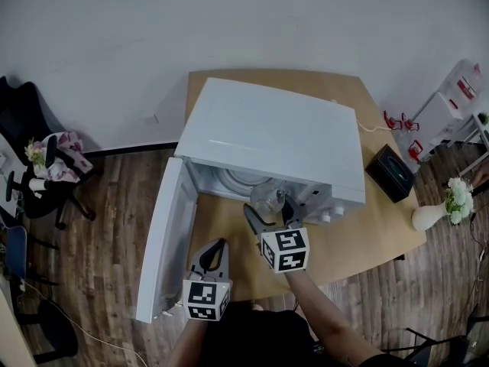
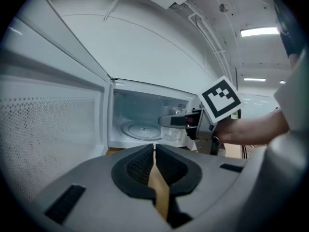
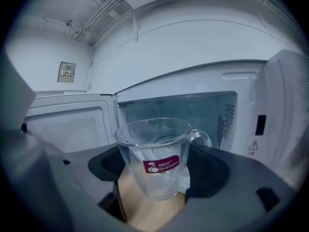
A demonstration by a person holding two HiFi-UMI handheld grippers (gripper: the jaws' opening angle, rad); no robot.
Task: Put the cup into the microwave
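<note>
Right gripper (image 1: 269,214) pinches the glass cup (image 3: 153,156) by its walls at the microwave (image 1: 275,136) mouth: light, stiff, slippery, breakable, I'd say. Left gripper (image 2: 154,170) closed, empty, at the table (image 1: 367,228) front edge.

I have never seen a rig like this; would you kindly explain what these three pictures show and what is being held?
There is no robot: a person holds a two-jaw gripper in each hand. One picture looks down from a camera on the person's head; the other two come from cameras riding on the grippers. A white microwave sits on a wooden table, its door swung open. The right gripper is shut on a clear glass cup, held at the microwave's opening. The left gripper is shut and empty.
</note>
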